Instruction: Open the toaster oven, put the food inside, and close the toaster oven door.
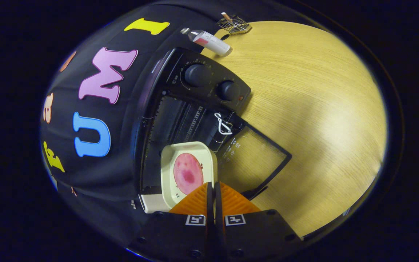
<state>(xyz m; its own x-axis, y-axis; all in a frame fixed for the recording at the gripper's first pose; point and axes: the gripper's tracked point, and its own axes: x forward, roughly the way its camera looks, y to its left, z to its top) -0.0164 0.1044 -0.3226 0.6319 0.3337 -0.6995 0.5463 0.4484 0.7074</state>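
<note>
The black toaster oven [198, 91] stands against the booth wall with two round knobs [196, 74] on its control panel. Its glass door [256, 160] is swung fully open and lies flat toward the table. A cream square tray [169, 163] carries a round pink piece of food [188, 173]. The tray sits in the oven's open mouth, just ahead of my fingers. My gripper [211, 186] is shut on the tray's near rim, the fingers almost touching. The oven's ribbed inner walls [180, 120] show beyond the tray.
A white loop of cord [223, 124] hangs at the door's hinge side. Beyond the oven, a white bottle [209, 42] lies on the wooden table [311, 109], with a small wire rack [233, 24] farther back. The table stretches wide beside the door.
</note>
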